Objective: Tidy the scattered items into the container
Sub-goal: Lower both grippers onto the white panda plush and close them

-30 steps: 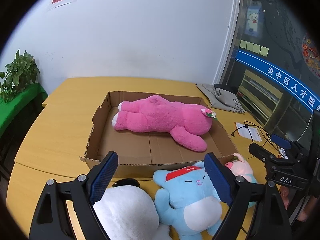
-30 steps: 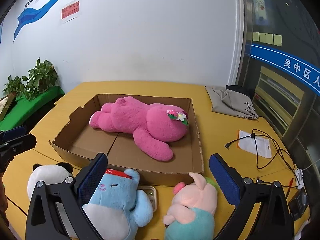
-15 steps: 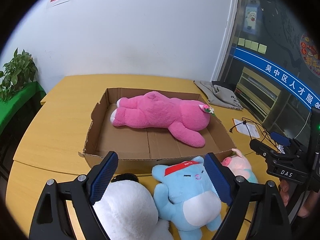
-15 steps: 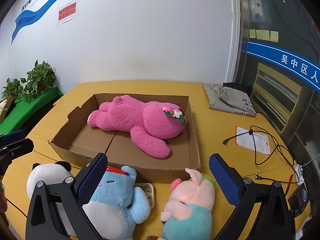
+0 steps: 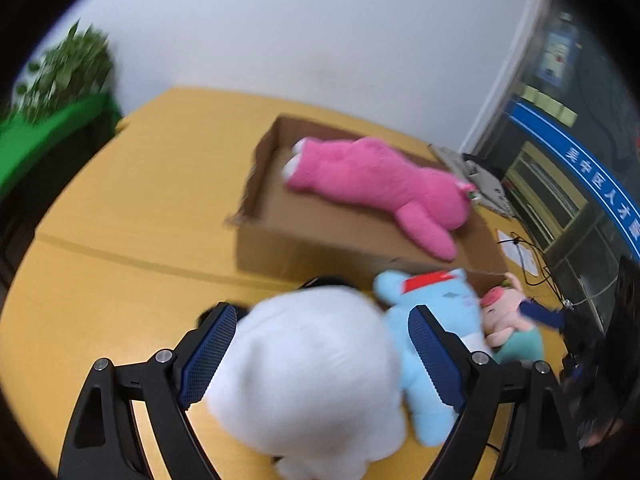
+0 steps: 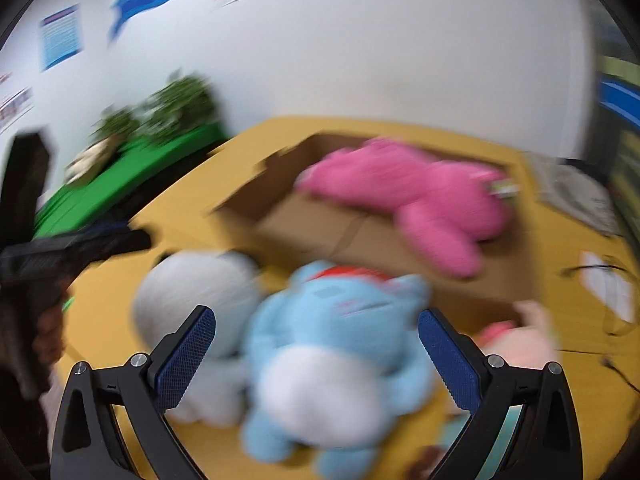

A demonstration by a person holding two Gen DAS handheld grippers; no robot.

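Left tool [image 5: 320, 354] agape around panda plush [image 5: 308, 380]

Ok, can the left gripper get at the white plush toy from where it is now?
Probably yes. The left gripper is open, and the white plush toy sits right between its fingers with nothing on top. The blue plush toy crowds one finger, so it may get nudged.

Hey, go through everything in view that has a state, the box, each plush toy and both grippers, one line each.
cardboard box: open-topped, on the table.
pink plush: lying inside the box.
white panda plush: on the table, between the left gripper's fingers.
blue plush: on the table, between the right gripper's fingers.
pink pig plush: on the table, outside the box.
left gripper: open.
right gripper: open.
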